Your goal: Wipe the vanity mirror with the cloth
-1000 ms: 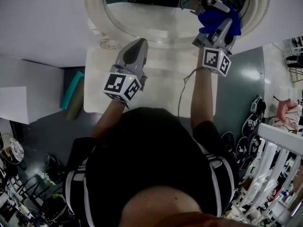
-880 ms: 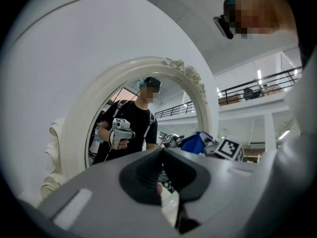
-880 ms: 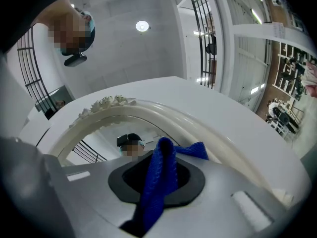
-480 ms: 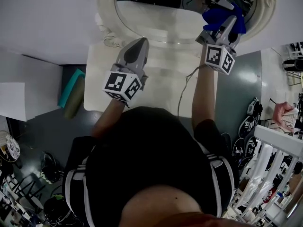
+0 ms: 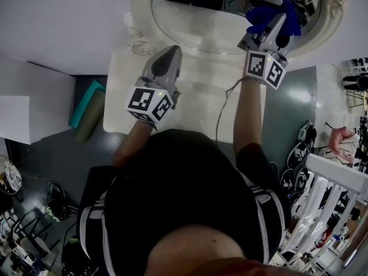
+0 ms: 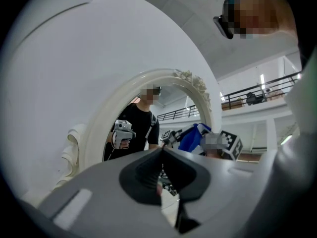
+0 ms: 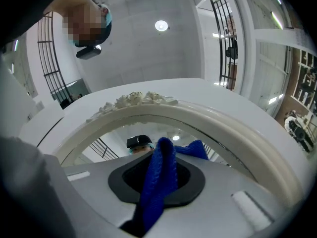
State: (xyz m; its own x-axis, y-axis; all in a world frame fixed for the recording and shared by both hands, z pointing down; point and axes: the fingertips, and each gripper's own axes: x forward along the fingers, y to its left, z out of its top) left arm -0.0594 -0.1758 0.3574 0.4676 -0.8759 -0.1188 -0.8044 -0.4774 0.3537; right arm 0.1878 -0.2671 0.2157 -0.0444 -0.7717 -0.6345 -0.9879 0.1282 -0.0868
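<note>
White vanity top [image 5: 195, 94] below an oval, cream-framed vanity mirror [image 5: 201, 27]. Right gripper [image 5: 280, 20] clenched on blue cloth [image 5: 261, 17] up at the mirror; left gripper [image 5: 171, 52] closed, empty, low over the top.

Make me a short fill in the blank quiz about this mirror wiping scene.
The cloth clamped in the right gripper is ____ in colour.
The left gripper, jaws shut, holds ____.
The person wears a ____ top.
Missing words: blue; nothing; black.
</note>
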